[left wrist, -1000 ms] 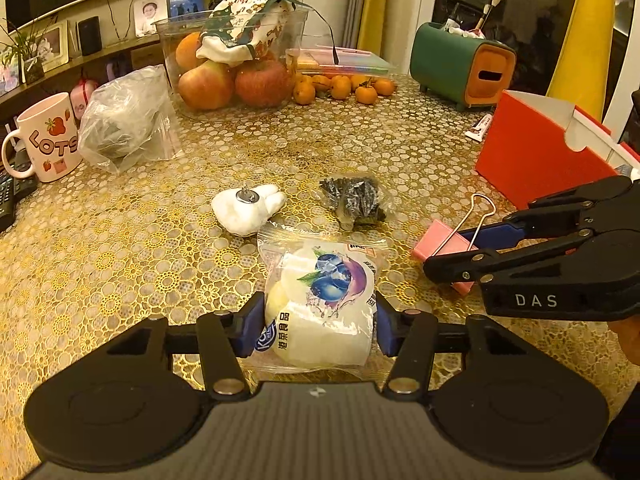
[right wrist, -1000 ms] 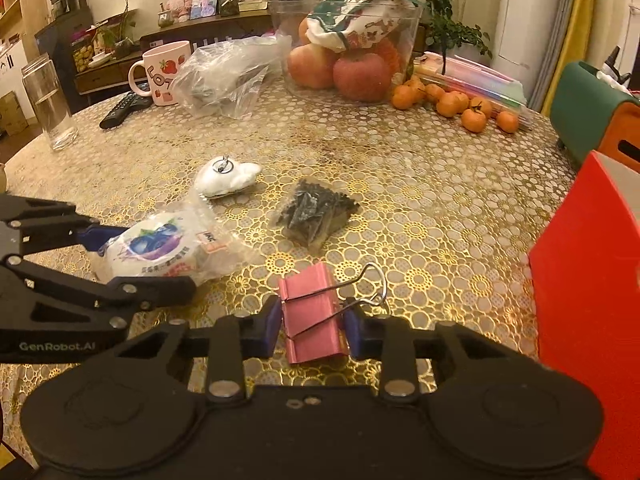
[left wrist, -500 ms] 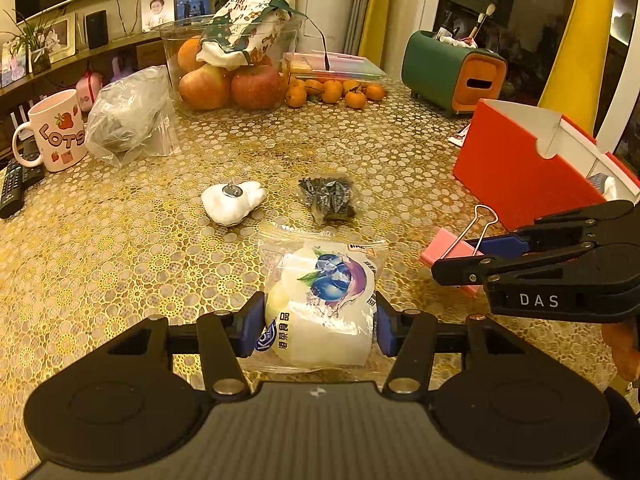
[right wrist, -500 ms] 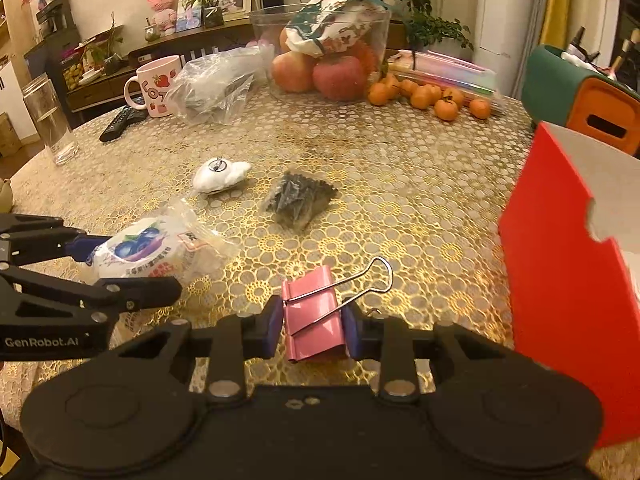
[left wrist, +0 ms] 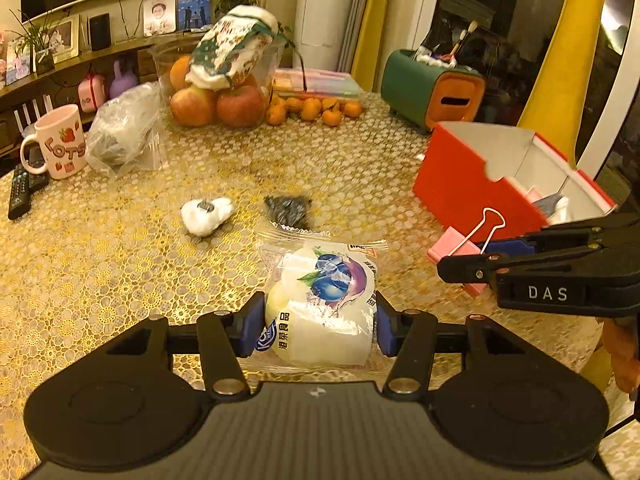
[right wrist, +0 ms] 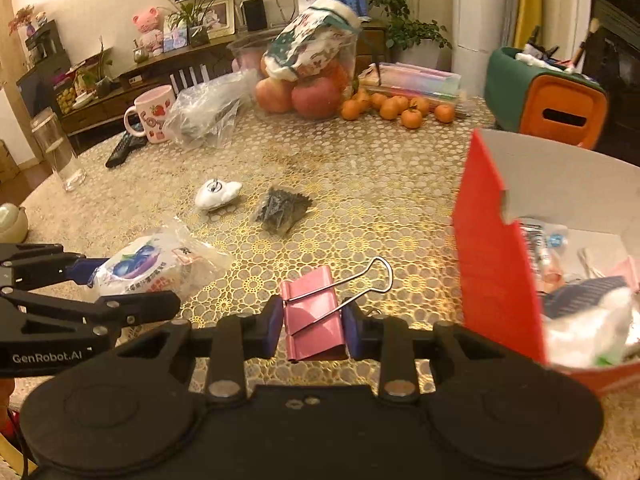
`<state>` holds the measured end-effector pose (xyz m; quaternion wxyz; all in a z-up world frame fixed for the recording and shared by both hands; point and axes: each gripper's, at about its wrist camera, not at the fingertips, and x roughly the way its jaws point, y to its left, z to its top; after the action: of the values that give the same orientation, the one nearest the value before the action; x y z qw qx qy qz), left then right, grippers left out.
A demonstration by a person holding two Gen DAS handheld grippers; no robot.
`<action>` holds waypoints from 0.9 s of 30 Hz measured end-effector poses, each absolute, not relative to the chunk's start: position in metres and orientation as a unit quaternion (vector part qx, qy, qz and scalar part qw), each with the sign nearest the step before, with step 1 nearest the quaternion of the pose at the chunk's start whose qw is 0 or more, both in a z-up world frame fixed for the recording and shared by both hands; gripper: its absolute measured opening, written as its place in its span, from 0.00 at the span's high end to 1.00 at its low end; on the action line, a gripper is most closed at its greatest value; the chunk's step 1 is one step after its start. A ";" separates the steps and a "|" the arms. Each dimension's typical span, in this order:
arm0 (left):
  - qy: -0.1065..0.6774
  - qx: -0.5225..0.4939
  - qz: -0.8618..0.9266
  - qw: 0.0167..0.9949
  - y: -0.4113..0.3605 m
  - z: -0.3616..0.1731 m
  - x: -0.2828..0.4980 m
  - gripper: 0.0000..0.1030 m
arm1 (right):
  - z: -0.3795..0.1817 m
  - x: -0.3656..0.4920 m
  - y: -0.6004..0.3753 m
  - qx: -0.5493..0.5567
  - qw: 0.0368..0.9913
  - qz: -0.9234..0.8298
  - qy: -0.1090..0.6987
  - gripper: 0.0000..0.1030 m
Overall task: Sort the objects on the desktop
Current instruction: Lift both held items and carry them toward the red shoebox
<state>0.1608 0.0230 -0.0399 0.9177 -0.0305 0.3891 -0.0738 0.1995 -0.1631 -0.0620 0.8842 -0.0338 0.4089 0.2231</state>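
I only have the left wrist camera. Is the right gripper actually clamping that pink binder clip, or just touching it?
Observer: Clamping. The right wrist view shows the right gripper with a blue pad pressed on each side of the pink binder clip.
Operator: What's inside the red box?
Observer: The red box holds a loose heap: crumpled white plastic, something dark blue, clear wrappers.
Operator: Anything on the table outside my view?
Observer: A tall clear glass stands near the table's left edge.
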 end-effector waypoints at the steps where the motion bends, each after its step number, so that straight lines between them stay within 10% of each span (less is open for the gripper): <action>1: 0.387 -0.030 -0.073 0.919 0.020 -0.035 0.159 0.48 | -0.058 0.197 -0.167 -0.031 0.885 0.223 0.407 0.70; 27: 0.344 0.010 -0.137 0.929 -0.104 0.034 0.153 0.48 | 0.024 0.169 -0.297 0.016 0.933 0.161 0.322 0.70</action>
<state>0.1533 -0.1038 0.0341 0.9287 0.0104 0.3442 -0.1375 0.1693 -0.2970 0.0242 0.9328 0.0165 0.3224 0.1605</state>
